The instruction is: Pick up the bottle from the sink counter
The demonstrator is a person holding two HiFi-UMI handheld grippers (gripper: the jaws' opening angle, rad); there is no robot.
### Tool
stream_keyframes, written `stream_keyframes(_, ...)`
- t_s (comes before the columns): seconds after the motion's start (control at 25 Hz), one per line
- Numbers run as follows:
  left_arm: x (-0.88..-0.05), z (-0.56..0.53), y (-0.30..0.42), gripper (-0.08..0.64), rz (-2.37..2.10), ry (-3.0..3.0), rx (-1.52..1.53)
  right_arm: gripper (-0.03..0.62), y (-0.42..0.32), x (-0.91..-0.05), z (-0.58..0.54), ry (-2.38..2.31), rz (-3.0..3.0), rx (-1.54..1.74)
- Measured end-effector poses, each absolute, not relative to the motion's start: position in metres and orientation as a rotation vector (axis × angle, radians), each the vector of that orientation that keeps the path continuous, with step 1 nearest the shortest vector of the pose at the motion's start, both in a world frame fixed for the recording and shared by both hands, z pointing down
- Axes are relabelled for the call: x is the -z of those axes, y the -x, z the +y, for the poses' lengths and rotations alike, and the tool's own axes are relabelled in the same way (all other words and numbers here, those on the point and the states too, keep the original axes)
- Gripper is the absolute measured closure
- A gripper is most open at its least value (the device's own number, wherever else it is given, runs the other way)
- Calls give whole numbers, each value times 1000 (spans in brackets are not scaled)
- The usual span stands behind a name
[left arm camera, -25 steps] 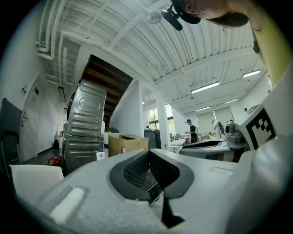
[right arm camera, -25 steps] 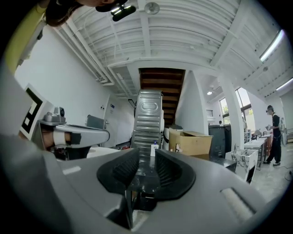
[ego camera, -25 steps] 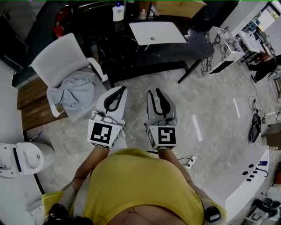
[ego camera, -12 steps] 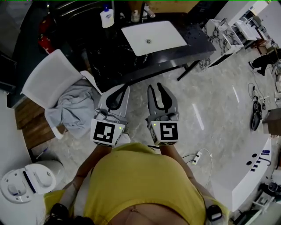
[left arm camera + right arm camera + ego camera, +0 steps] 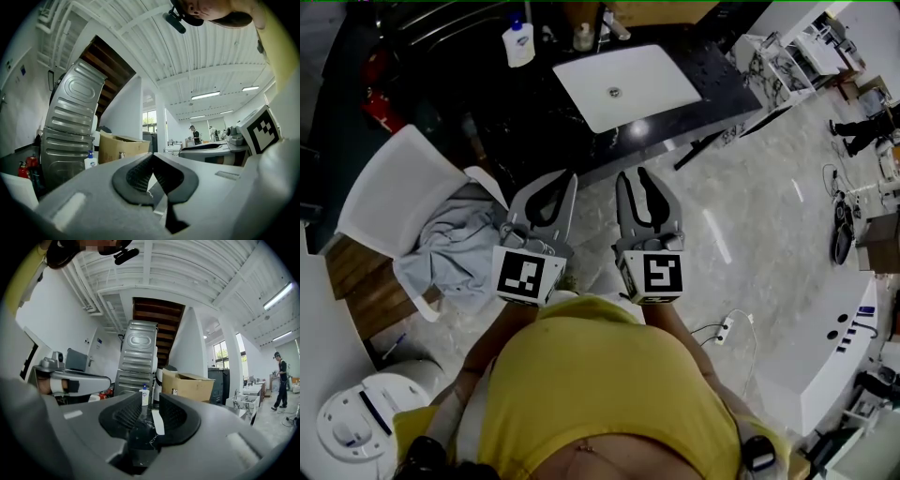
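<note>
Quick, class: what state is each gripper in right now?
Left gripper: closed, nothing between its jaws.
Right gripper: open, empty; the white bottle with a blue cap stands far ahead, untouched.

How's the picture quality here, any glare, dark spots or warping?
Head view: dim, darker toward the corners, with light streaks glaring off the glossy floor. Left gripper view and right gripper view: strong fisheye bending inside a round black border, otherwise evenly lit.
</note>
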State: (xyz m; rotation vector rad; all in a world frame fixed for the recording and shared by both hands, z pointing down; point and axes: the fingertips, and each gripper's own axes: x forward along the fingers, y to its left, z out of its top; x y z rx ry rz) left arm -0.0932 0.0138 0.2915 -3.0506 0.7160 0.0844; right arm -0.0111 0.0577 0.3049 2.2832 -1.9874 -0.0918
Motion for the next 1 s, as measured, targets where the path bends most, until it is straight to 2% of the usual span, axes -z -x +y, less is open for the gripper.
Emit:
stream_keyframes(0.48, -299, -30, 73, 555, 728, 3070, -124, 480, 2, -305, 3, -2259, -2044, 92)
stream_keyframes(1.0, -295, -128, -4, 555, 849, 3009, -149, 469, -87, -316, -116, -2131, -2151, 131)
